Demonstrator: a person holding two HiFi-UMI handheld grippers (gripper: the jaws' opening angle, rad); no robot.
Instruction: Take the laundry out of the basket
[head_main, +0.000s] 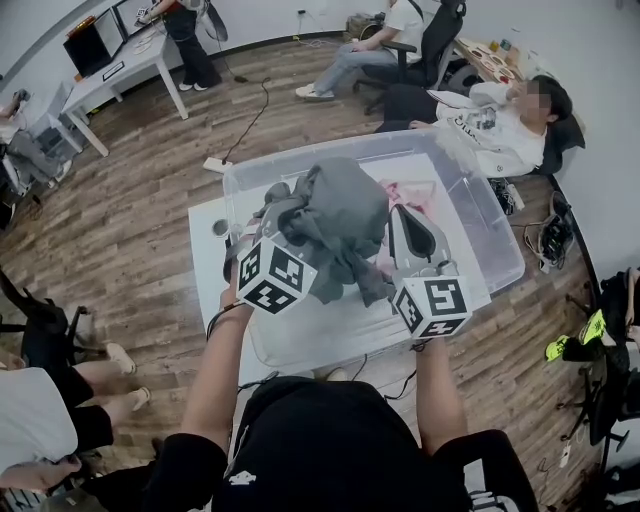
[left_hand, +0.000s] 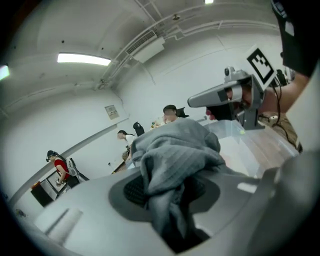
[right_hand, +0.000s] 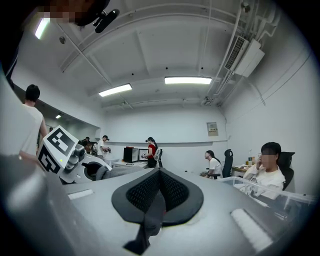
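**A:** Where's the laundry?

**B:** The grey garment (head_main: 335, 215) is bunched up in the middle of the head view, raised over the clear basket (head_main: 330, 152). Its tail droops toward the lower right, down within the basket walls.

**A:** Who has it?

**B:** The left gripper (left_hand: 167, 190). Its jaws are part-way apart and pinch a thick fold, and the cloth spills up and over the pads (left_hand: 131, 191).

**A:** And the other one?

**B:** The right gripper (right_hand: 159, 192) has its jaws pressed together. I see no garment in them. In the head view it sits just right of the bundle, beside the hanging tail.

**A:** So what does the next move turn on?

**B:** The long axis hangs downward from the left fingers. I'd judge the tail has to clear the rim before the bundle goes sideways. The left hand carries the load, and the right is close enough to gather the tail if it spreads its jaws.

**A:** Anything left inside?

**B:** Something pink (head_main: 410, 190) lies on the basket floor, at upper right. The basket stands on a white table (head_main: 205, 250).
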